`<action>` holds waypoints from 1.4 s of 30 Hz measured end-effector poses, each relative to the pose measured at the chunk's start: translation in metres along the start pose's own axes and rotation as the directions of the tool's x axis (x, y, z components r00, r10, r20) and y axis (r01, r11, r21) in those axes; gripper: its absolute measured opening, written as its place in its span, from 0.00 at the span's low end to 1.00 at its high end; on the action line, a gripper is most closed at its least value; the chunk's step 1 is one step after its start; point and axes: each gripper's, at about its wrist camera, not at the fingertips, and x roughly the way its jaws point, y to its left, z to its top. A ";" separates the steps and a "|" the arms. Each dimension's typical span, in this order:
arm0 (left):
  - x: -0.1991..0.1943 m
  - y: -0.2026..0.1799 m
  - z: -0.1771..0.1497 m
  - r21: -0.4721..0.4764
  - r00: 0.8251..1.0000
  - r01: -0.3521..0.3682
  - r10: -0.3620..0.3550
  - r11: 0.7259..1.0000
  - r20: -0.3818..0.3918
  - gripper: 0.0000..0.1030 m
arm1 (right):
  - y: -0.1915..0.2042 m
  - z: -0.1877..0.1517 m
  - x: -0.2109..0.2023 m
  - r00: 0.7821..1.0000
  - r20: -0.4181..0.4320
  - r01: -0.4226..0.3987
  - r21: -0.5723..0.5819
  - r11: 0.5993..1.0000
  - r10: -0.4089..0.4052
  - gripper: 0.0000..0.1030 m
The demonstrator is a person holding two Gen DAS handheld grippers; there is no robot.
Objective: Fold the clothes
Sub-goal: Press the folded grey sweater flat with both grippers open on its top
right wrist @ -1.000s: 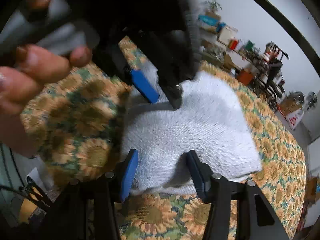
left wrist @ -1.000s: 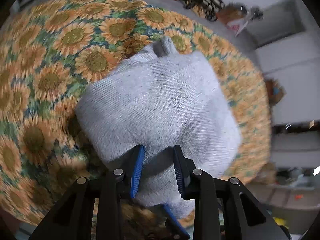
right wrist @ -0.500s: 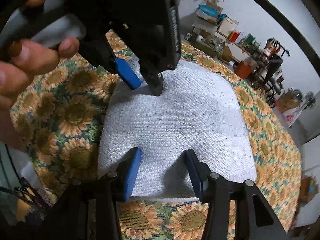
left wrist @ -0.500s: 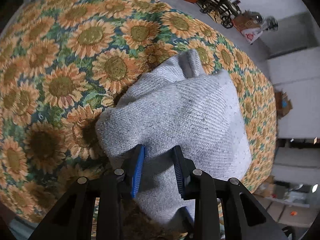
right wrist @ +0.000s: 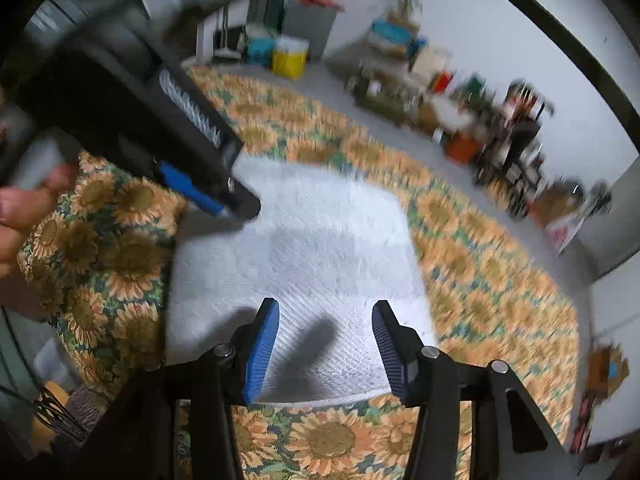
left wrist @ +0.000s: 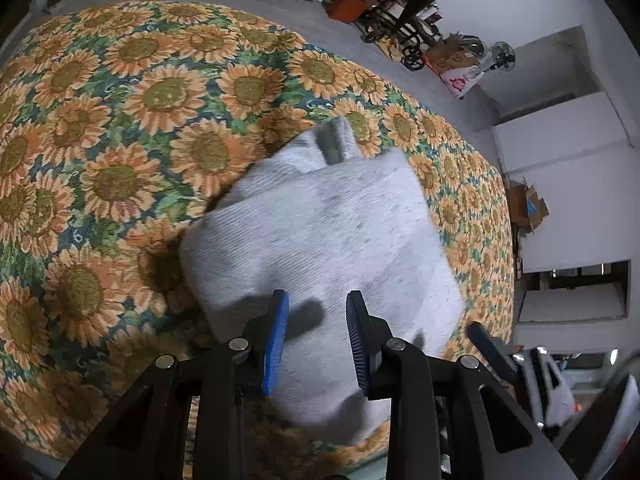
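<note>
the left gripper [left wrist: 316,322] hung over the near part of the folded grey garment [left wrist: 328,236], its blue-padded jaws parted with nothing between them, their shadow falling on the knit just ahead. the garment lay as a squarish stack on the sunflower tablecloth [left wrist: 132,120], and a small darker tab [left wrist: 331,144] stuck out at its far edge. off to the right of this gripper, a dark finger [left wrist: 490,346] of the other tool edged into view beside the cloth. the right gripper [right wrist: 325,334] also stood wide apart and empty above the garment's [right wrist: 320,248] near hem, pads clear of the fabric. ahead and to its left, the left gripper's [right wrist: 222,202] tips sat low at the garment's far left corner, with the person's hand [right wrist: 24,208] behind them; contact there could not be judged. beyond the table, blurred, were a yellow tub [right wrist: 290,58], an orange bin [right wrist: 462,146], a dark cart [left wrist: 404,20] and a fan [left wrist: 502,54].
</note>
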 end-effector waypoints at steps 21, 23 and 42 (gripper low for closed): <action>-0.030 0.004 -0.011 0.046 0.989 0.128 -0.131 0.991 0.073 0.30 | -0.042 -0.019 0.006 0.999 0.019 -0.047 0.125 0.991 0.045 0.58; -0.029 -0.016 -0.003 0.080 0.993 0.082 -0.088 0.993 0.078 0.30 | -0.049 -0.021 0.024 0.997 -0.025 -0.066 0.151 0.986 0.070 0.58; -0.018 -0.085 0.018 0.067 0.991 -0.123 0.118 0.990 0.066 0.17 | -0.109 -0.056 0.025 0.985 0.100 -0.165 0.293 0.942 0.141 0.58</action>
